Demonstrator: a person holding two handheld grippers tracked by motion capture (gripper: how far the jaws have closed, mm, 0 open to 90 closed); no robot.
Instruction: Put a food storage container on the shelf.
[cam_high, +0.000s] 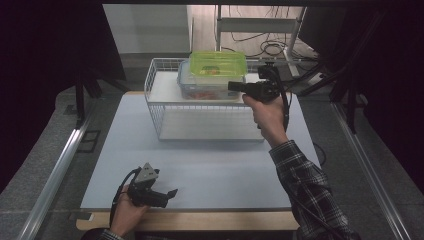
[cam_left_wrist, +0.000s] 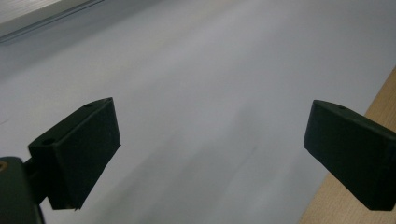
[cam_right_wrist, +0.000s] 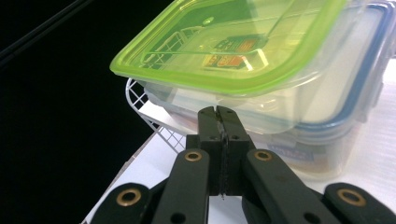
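A clear box with a green lid (cam_high: 218, 64) (cam_right_wrist: 224, 46) sits stacked on a clear box with a blue rim (cam_high: 192, 89) (cam_right_wrist: 327, 126). Both stand on top of a white wire rack (cam_high: 155, 107) (cam_right_wrist: 156, 126) at the back of the table. My right gripper (cam_high: 232, 86) (cam_right_wrist: 218, 111) is shut, its two jaws pressed flat together. Its tips sit at the near edge of the stacked boxes, just under the green-lidded one; nothing shows between them. My left gripper (cam_high: 170, 193) (cam_left_wrist: 210, 140) rests low near the table's front edge, open and empty.
A pale grey mat (cam_high: 215, 170) (cam_left_wrist: 210, 70) covers the table, with a wooden strip (cam_high: 200, 220) along the front edge. The rack's lower shelf (cam_high: 210, 125) holds nothing. Cables and a metal frame (cam_high: 260, 30) lie behind the table. Dark curtains flank both sides.
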